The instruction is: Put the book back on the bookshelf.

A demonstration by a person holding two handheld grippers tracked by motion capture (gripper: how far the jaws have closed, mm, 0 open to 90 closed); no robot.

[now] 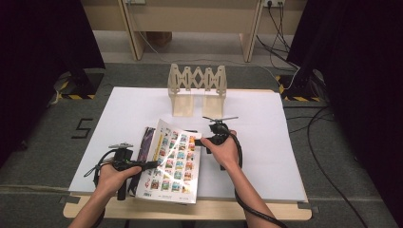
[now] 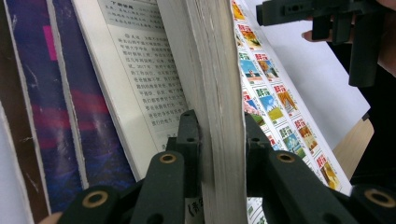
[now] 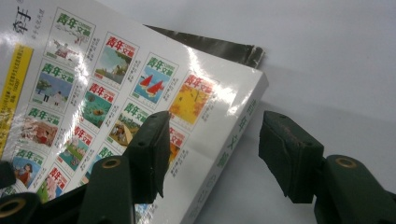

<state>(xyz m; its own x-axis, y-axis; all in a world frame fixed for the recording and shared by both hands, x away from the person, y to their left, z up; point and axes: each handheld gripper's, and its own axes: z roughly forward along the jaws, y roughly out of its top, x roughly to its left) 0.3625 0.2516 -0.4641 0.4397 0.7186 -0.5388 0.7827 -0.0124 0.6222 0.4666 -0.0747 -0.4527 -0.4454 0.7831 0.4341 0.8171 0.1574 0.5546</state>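
Jaws of your left gripper point(image 2: 219, 154) are clenched on the thick block of cream pages of a glossy softcover book point(image 1: 173, 161), one black pad on each side of the page edges, as the left gripper view shows. No earlier picture is there to set beside this one, so I tell only the grip. The book lies near the front edge of the white sheet-covered table point(image 1: 266, 156), part open: its white back cover, printed with rows of small coloured picture tiles and green lettering, is lifted on the pages you hold, while a page of black printed text lies flat to the left of that block. Left of the text page, a dark purple and blue cover point(image 1: 148, 140) lies flat on the table, touching the book; whether it is the book's own front cover or a second volume I cannot tell.

Your right gripper point(image 3: 212, 140) is released, its jaws standing apart just above the book's far right corner, one pad over the tiled cover and one past the spine, neither pressing on it. A grey foil-like strip point(image 3: 219, 46) shows from under that corner; what it is stays unclear.

Beyond the book, well apart, a pale wooden expanding rack point(image 1: 196, 88) stands upright at the table's far edge.
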